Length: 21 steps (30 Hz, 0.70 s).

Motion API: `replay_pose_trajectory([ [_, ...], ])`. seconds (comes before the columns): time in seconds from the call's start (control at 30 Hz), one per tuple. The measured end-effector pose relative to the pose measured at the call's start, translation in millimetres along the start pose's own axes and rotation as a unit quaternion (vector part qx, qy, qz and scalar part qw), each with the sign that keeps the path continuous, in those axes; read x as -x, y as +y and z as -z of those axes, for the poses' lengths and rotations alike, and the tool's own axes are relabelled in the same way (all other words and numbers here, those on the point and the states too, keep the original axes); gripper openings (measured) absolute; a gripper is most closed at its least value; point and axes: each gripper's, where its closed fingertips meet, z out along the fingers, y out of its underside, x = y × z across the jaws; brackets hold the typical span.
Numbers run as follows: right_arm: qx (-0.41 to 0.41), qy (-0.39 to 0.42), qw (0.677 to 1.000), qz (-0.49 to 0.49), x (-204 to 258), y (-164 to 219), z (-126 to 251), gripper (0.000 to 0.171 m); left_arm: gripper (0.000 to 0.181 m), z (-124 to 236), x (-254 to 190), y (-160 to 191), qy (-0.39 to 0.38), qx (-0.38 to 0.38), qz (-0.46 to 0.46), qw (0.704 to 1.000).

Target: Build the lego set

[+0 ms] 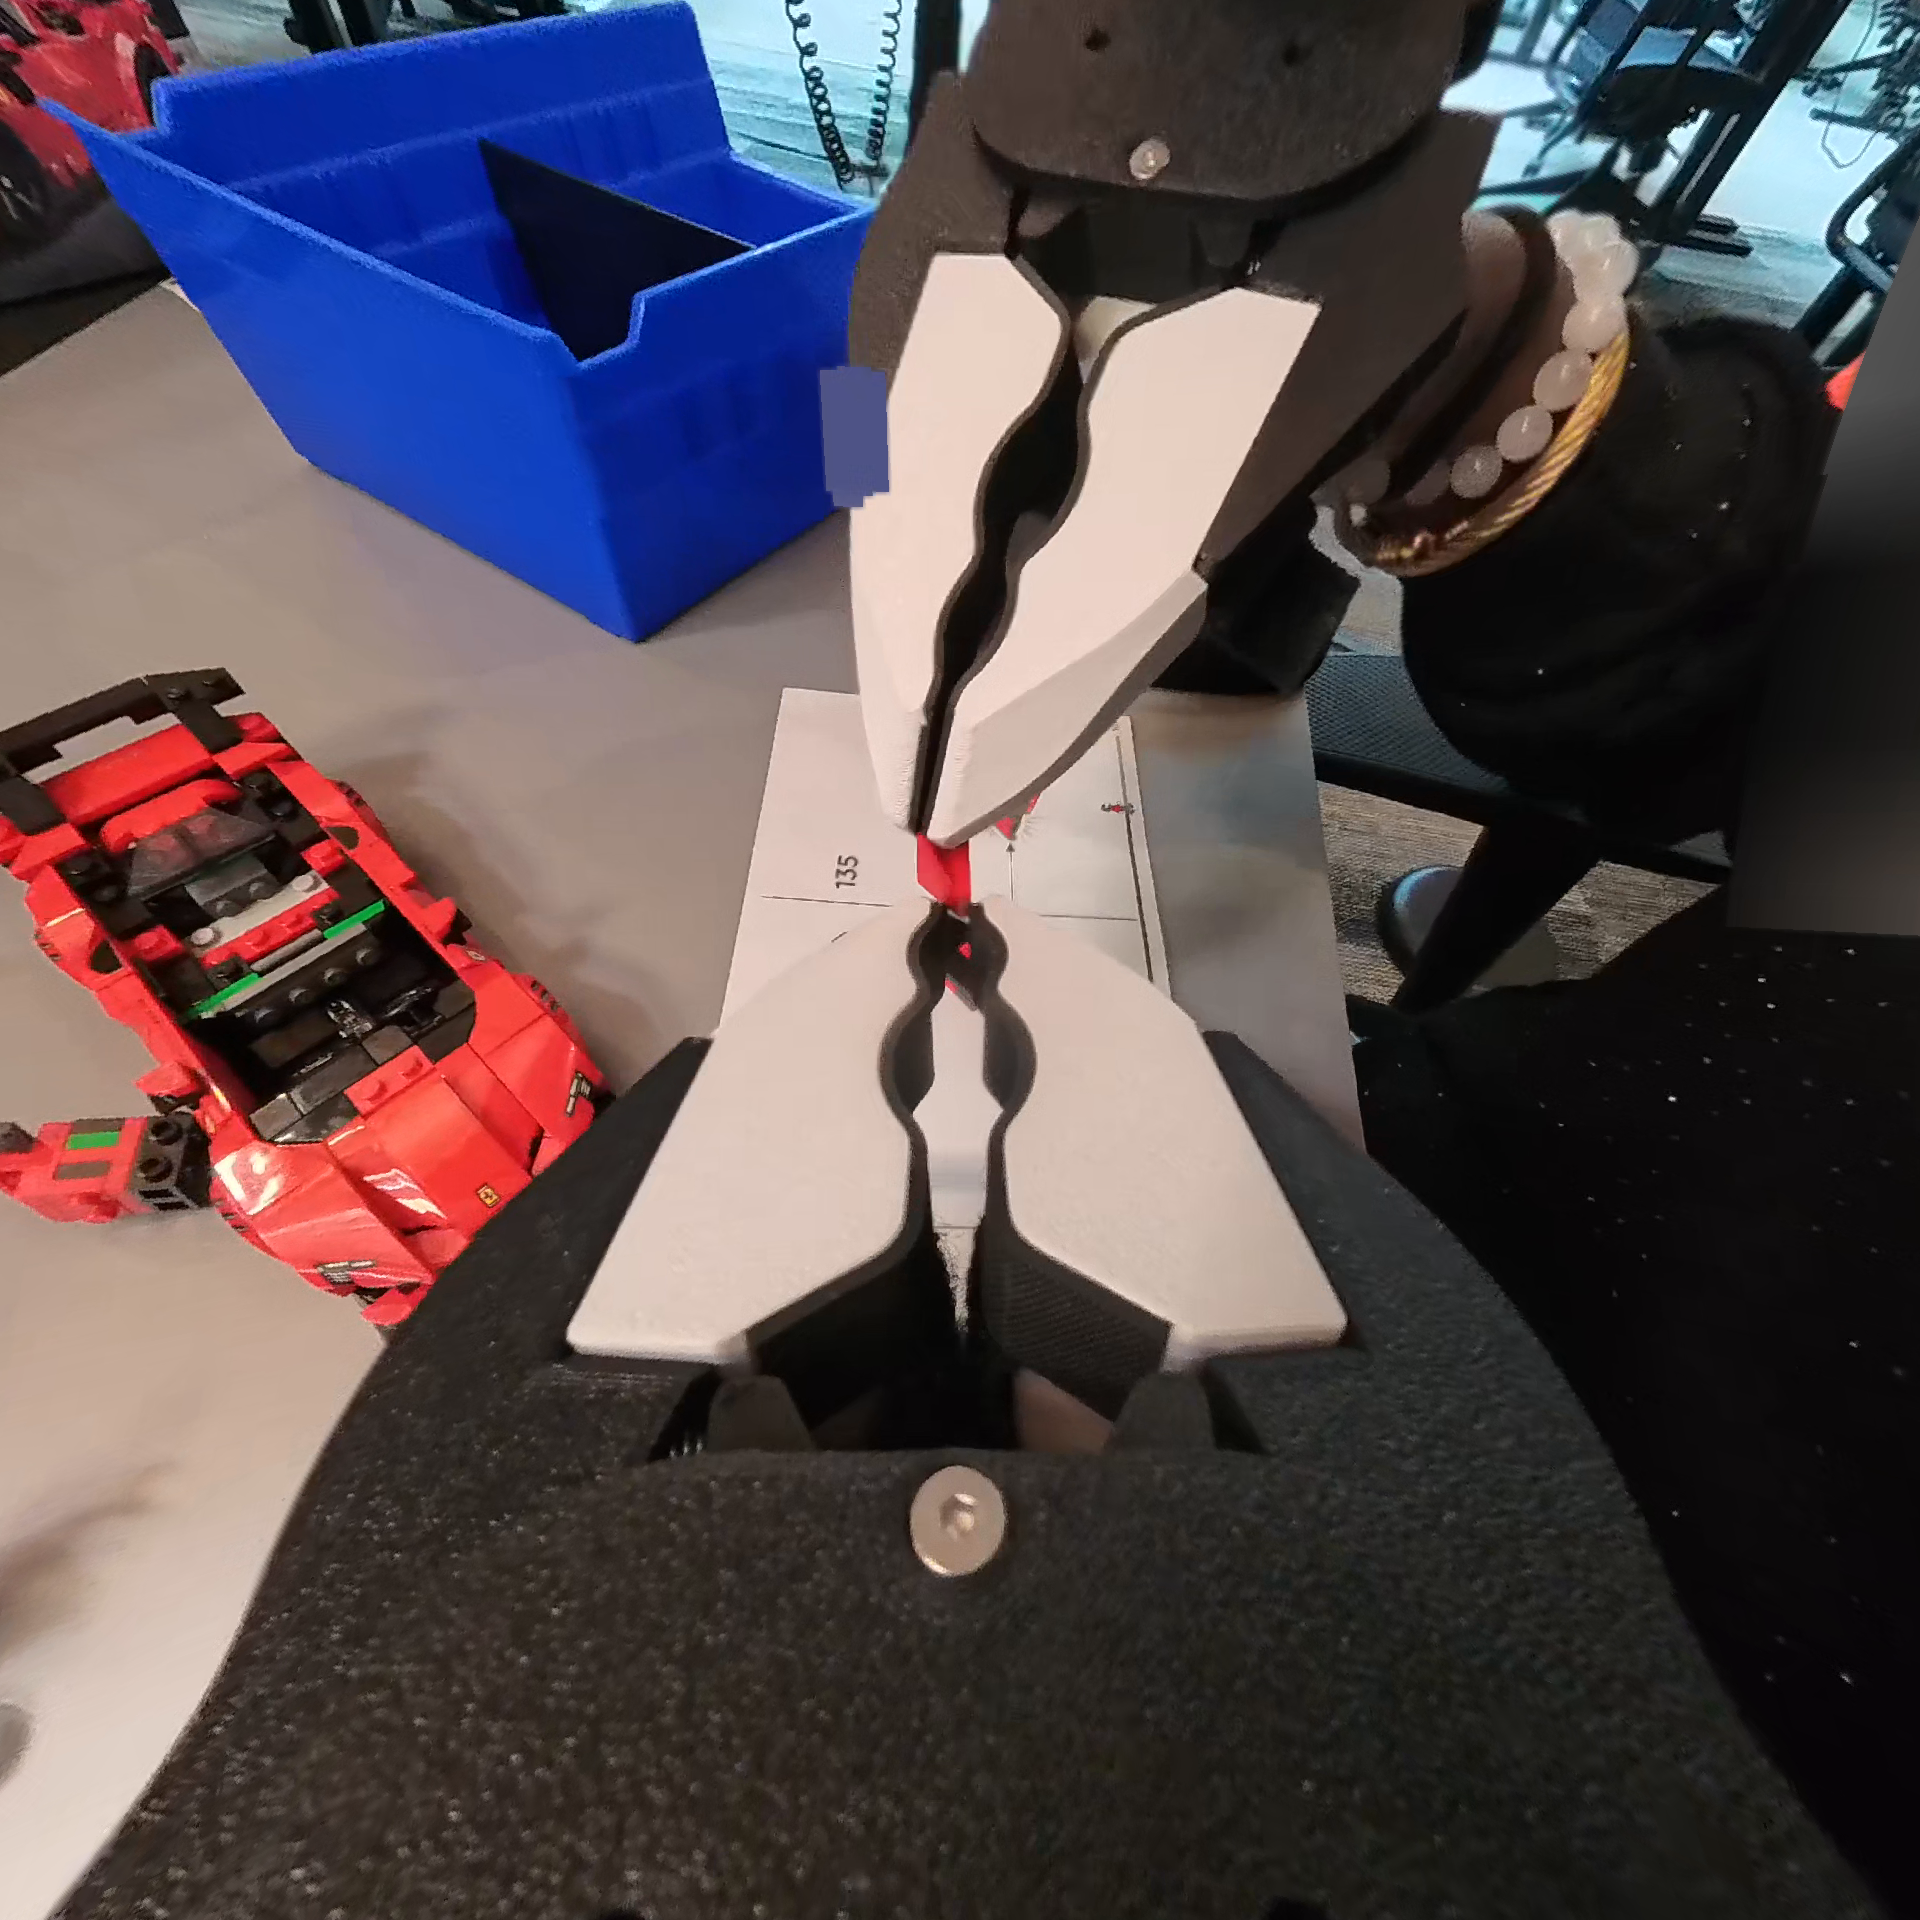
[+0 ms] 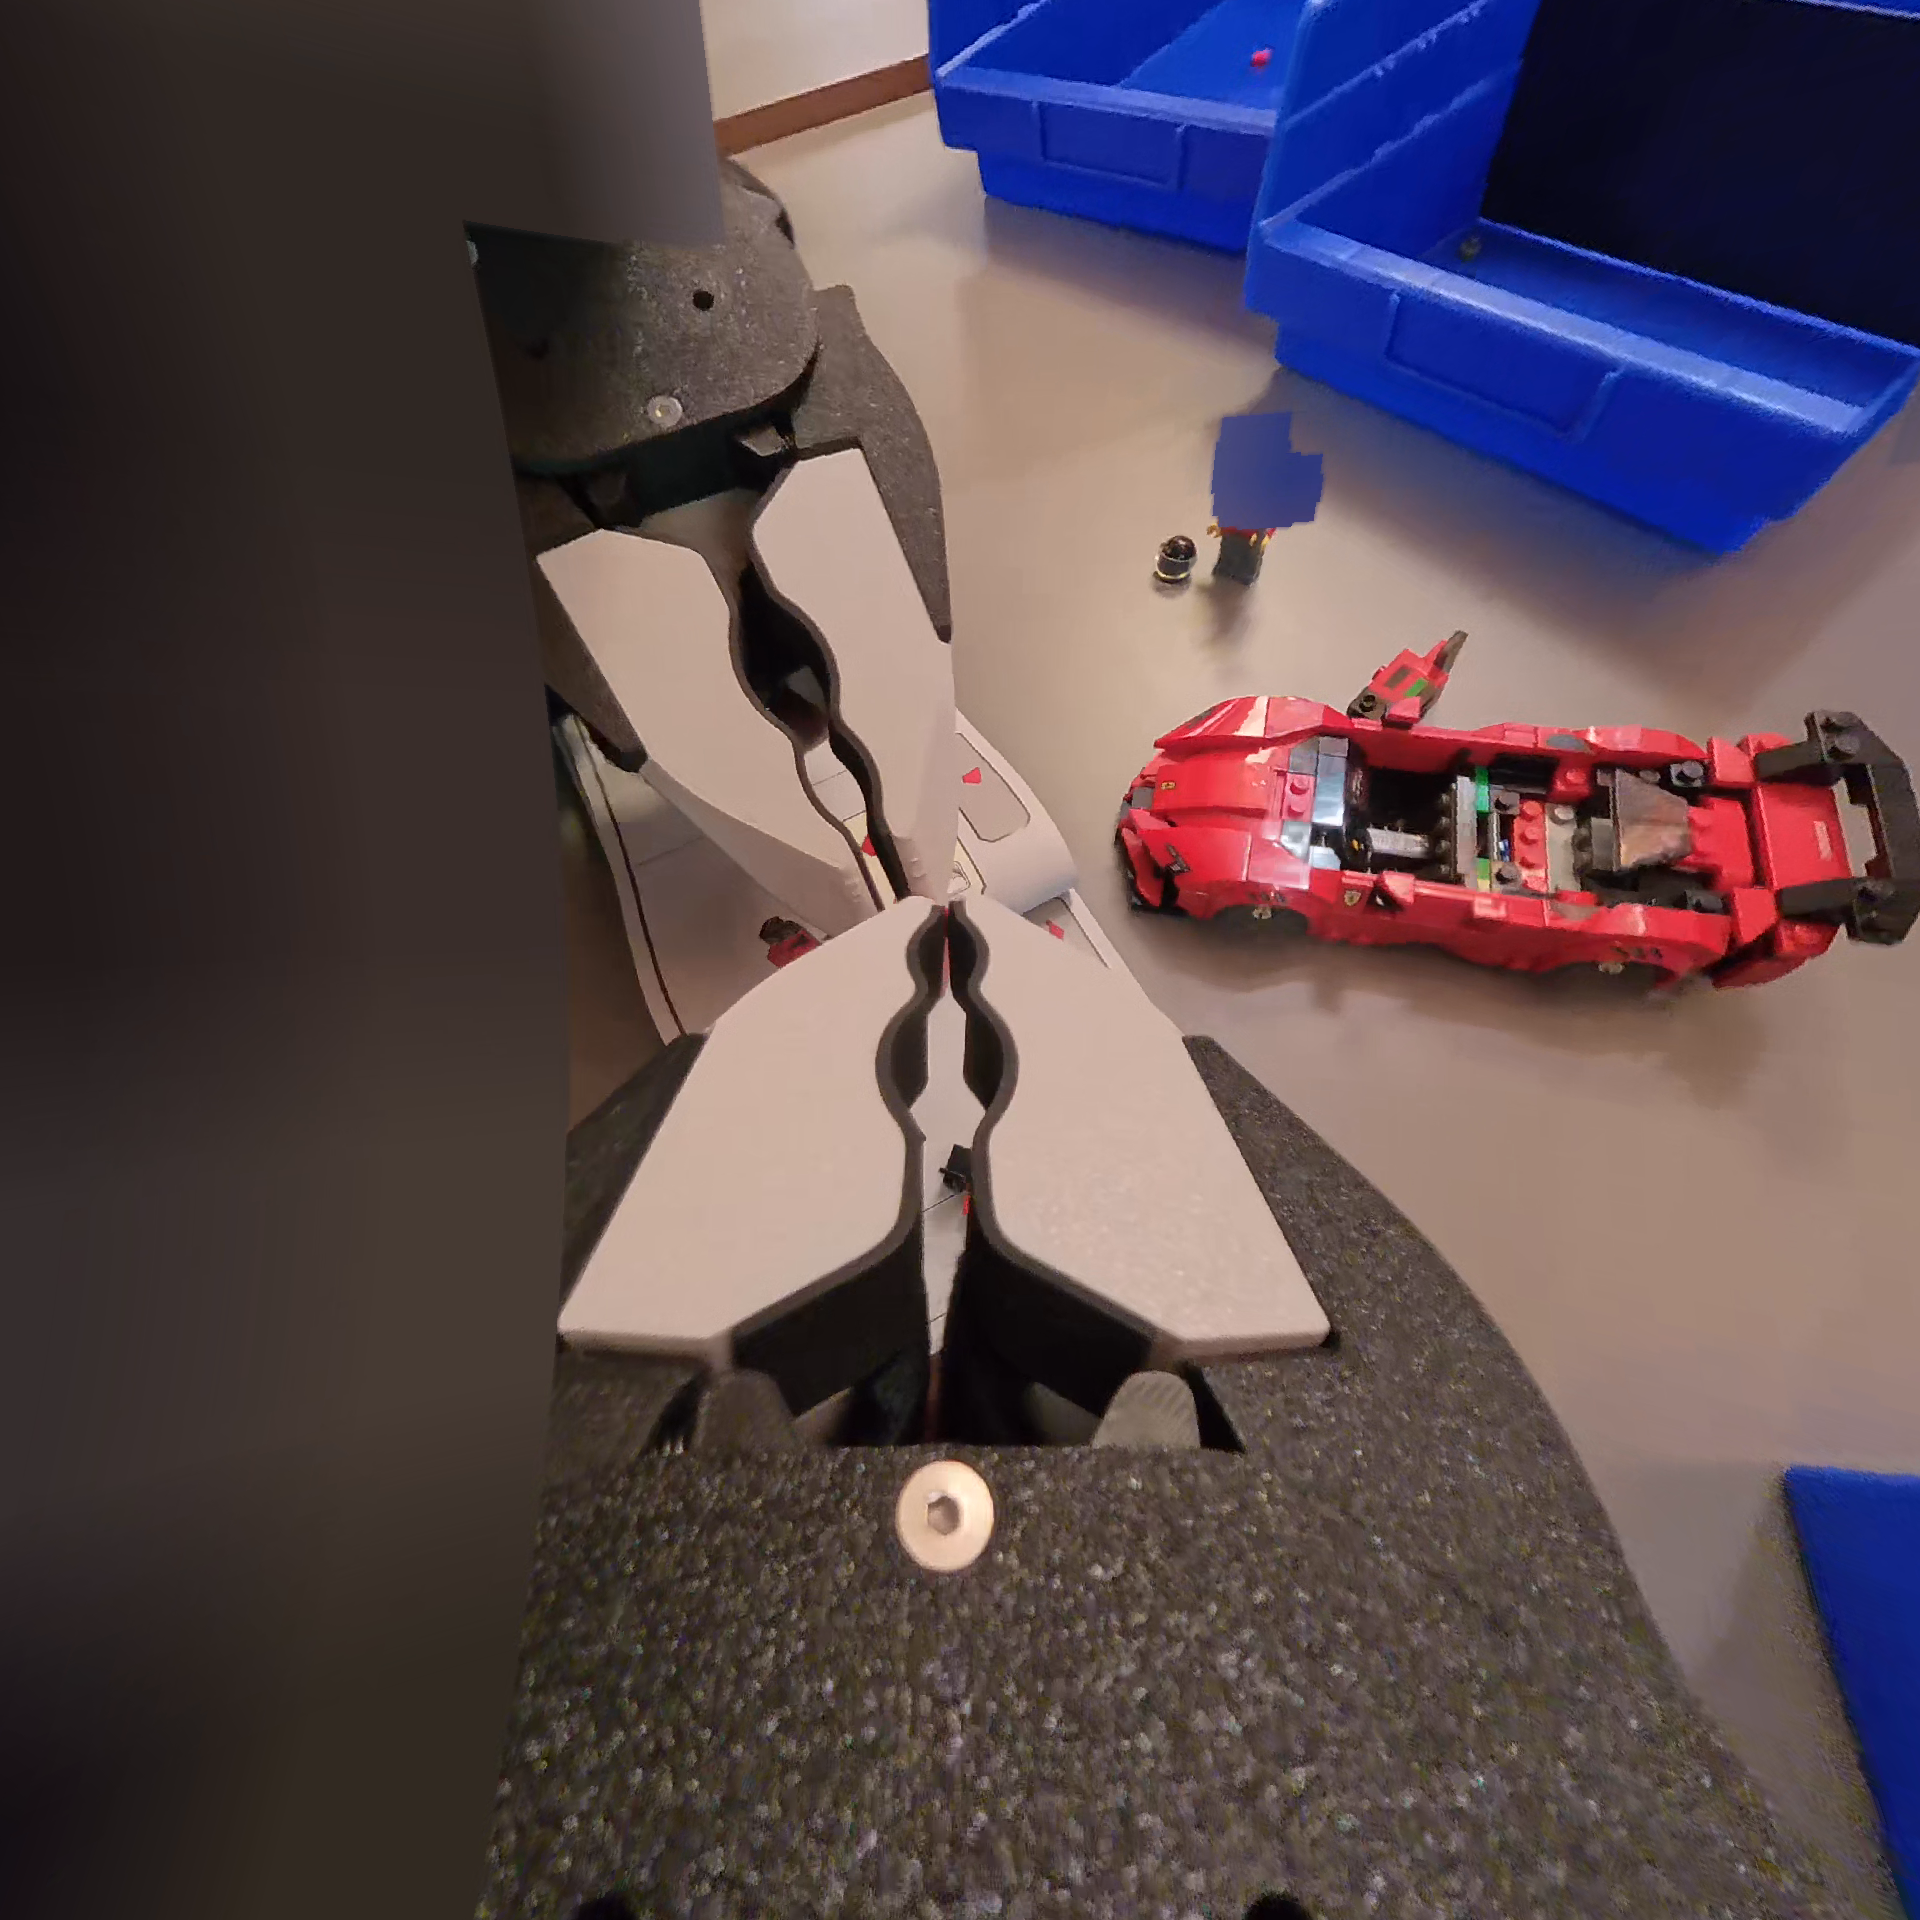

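A small red piece [image 1: 943, 873] is held tip to tip between both grippers, above the open instruction booklet [image 1: 821, 831]. My left gripper [image 1: 958, 912] is shut on its lower end, where a black part shows between the fingers. My right gripper [image 1: 928, 826] comes in from above and is shut on its upper end. In the right wrist view my right gripper [image 2: 948, 912] meets the left gripper [image 2: 920, 883], and the piece is almost hidden. The red lego car [image 1: 260, 987] lies roofless on the grey table, to the left; it also shows in the right wrist view [image 2: 1507, 831].
A blue bin [image 1: 468, 364] stands behind the car; two blue bins [image 2: 1558, 312] show in the right wrist view. A minifigure [image 2: 1242, 551] and a helmet [image 2: 1174, 561] stand near them. A red door part [image 2: 1408, 681] sticks up beside the car. A black chair [image 1: 1662, 1143] is at the right. My two grippers' fingertips are within a few centimetres of each other. The red lego car [image 1: 260, 987] is about 15 centimetres from both grippers' fingertips. It is also in sight in the right wrist view [image 2: 1469, 805].
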Motion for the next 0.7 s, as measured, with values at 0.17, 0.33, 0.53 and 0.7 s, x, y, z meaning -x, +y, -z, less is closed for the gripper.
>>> replay_pose_trajectory([
  [0.17,-0.025,0.044,0.997,-0.059,-5.8,15.1,9.1,0.0,0.004,0.7,4.8,4.9,-0.005,0.008,0.006,1.0],
  [0.33,-0.054,0.093,0.983,-0.148,-14.1,40.9,14.5,0.0,0.003,0.4,6.9,6.8,-0.003,0.005,0.012,1.0],
  [0.53,-0.073,0.157,0.96,-0.219,-15.9,65.6,1.8,0.0,0.002,-9.3,2.0,18.6,0.012,0.039,0.003,0.999],
  [0.7,-0.095,0.215,0.945,-0.229,-19.6,70.0,3.2,0.0,0.002,-17.1,-0.4,30.0,0.024,0.079,-0.015,0.996],
])
